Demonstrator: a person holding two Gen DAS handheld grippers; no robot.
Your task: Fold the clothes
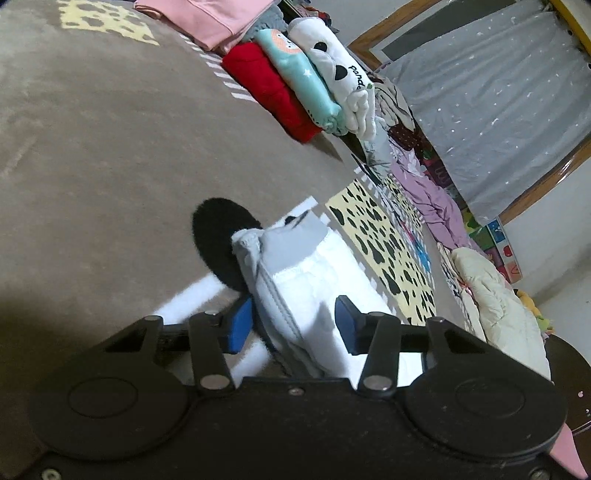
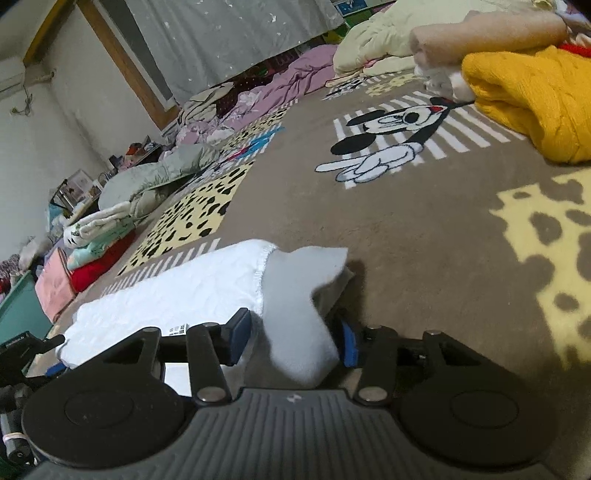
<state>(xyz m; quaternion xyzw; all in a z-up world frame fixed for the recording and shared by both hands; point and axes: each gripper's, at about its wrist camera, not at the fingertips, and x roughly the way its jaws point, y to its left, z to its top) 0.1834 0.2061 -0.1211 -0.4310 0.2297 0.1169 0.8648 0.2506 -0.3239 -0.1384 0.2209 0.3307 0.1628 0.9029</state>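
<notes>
Jaws of both grippers stand spread, each straddling part of the white and grey garment (image 2: 177,291) without pinching it: the left gripper (image 1: 293,326) around its bunched white body, the right gripper (image 2: 295,338) around the grey cuff (image 2: 299,314). That garment lies on the brown rug (image 1: 92,147), with a stack of folded clothes (image 1: 295,81) well apart. Closing on too many layers, or on the cuff alone, would likely drag the fabric askew and spoil any fold.

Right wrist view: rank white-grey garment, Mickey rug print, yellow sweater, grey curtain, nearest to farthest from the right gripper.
1. White-grey garment: between the jaws of the right gripper.
2. Mickey rug print: ahead, centre-right on the rug.
3. Yellow sweater: far right, partly beside the print.
4. Grey curtain: back wall, upper left.
</notes>
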